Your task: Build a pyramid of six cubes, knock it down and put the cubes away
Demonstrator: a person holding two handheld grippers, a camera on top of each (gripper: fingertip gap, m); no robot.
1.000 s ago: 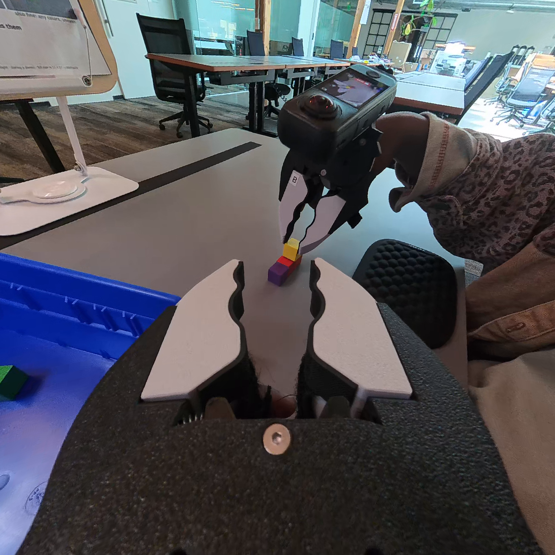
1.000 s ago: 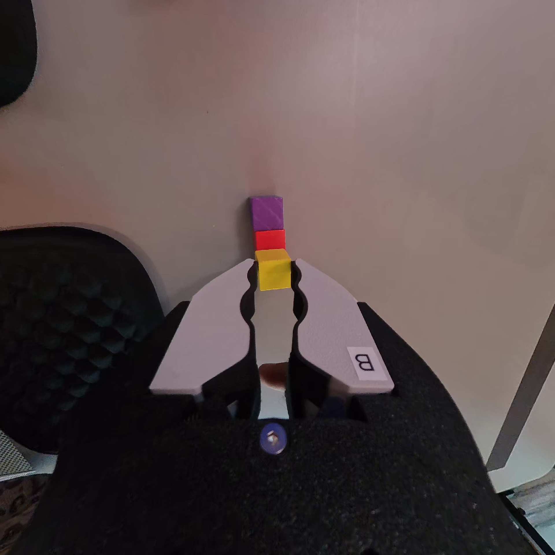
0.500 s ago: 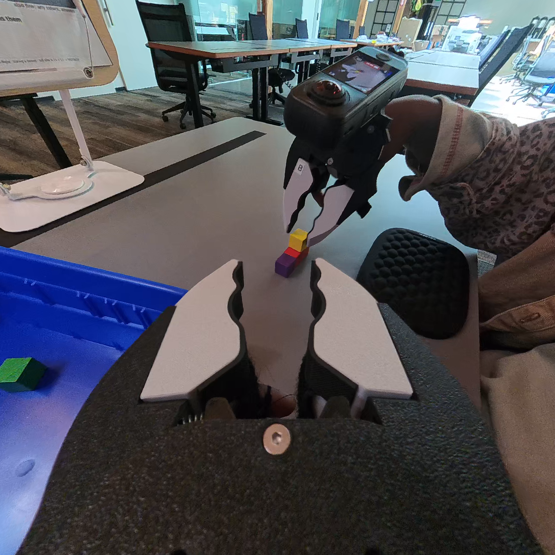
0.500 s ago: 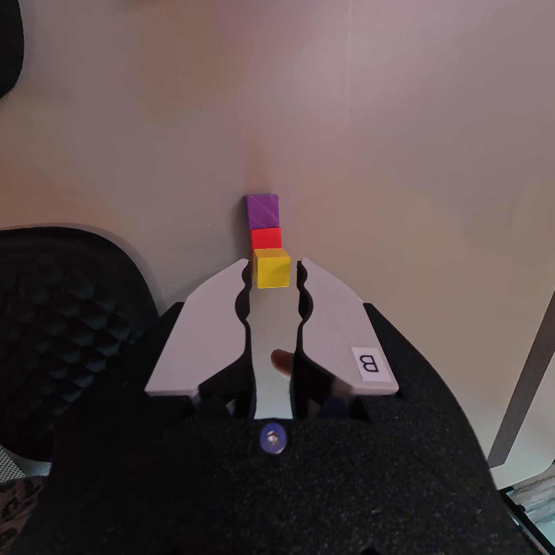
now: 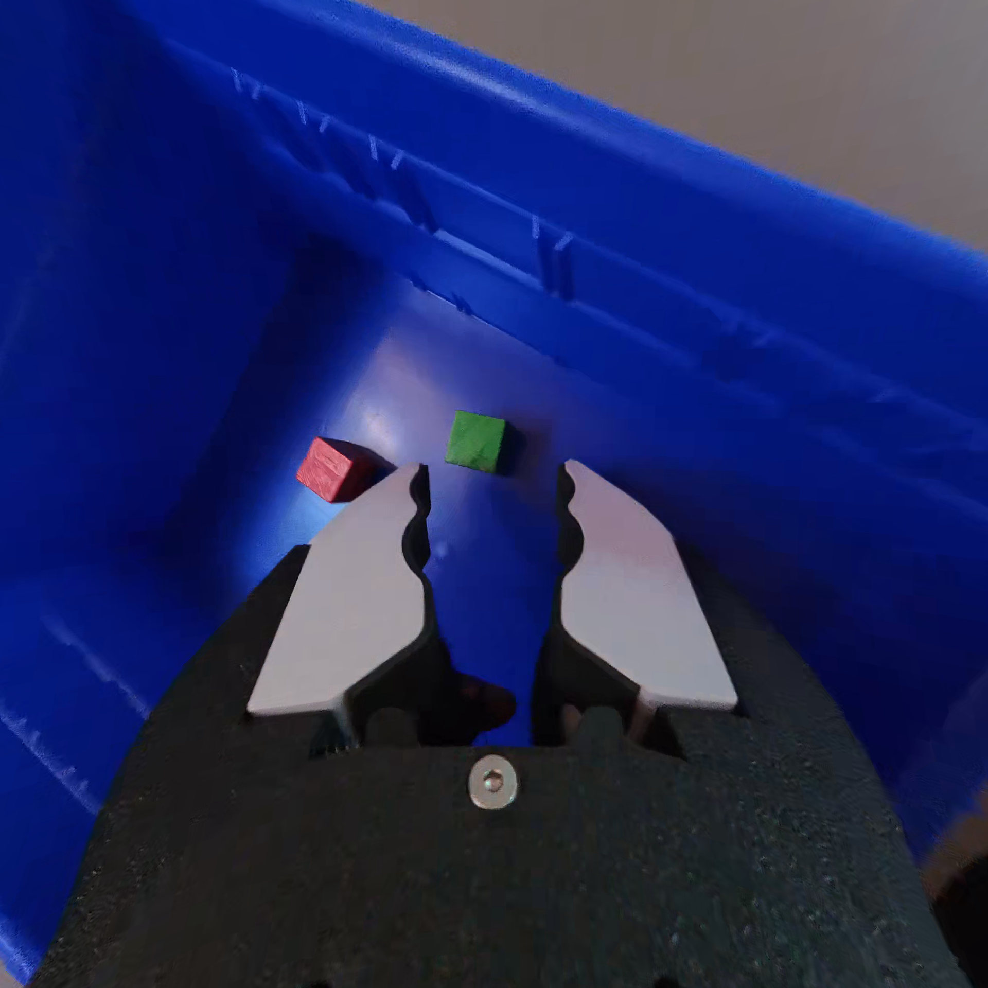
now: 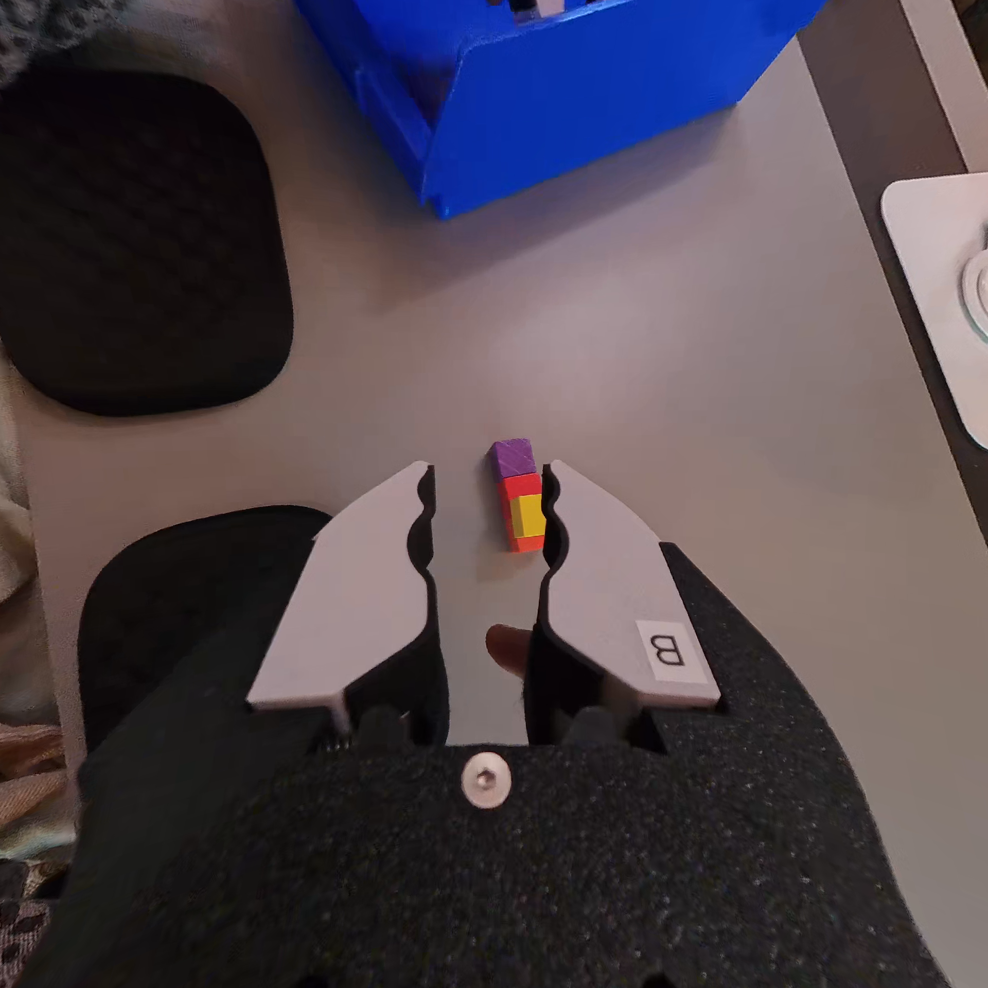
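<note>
My left gripper (image 5: 493, 468) is open and empty, low inside a blue bin (image 5: 641, 214). A green cube (image 5: 476, 441) lies on the bin floor just past the fingertips. A red cube (image 5: 334, 469) lies beside the left fingertip. My right gripper (image 6: 489, 468) is open and empty above a small block stack on the grey table (image 6: 668, 347). In the stack, a yellow cube (image 6: 528, 516) sits on a red block (image 6: 519, 484), with a purple cube (image 6: 513, 458) at the far end and an orange face (image 6: 526, 544) at the near end. The stack shows close to the right finger (image 6: 599, 534).
The blue bin (image 6: 561, 107) stands at the far side of the table in the right wrist view. Two black textured pads (image 6: 133, 240) (image 6: 187, 577) lie to the left. A white flat stand base (image 6: 941, 299) sits at the right, past a dark strip. My hands' fingertips stand some 30 cm from each other. The left tips stand about 4 cm off the red cube (image 5: 334, 469). My right gripper's tips are some 8 cm from the red block (image 6: 519, 484).
My right gripper opened off the yellow cube, left it on the stack and drew back higher. My left gripper swung from over the table down into the blue bin, staying open.
</note>
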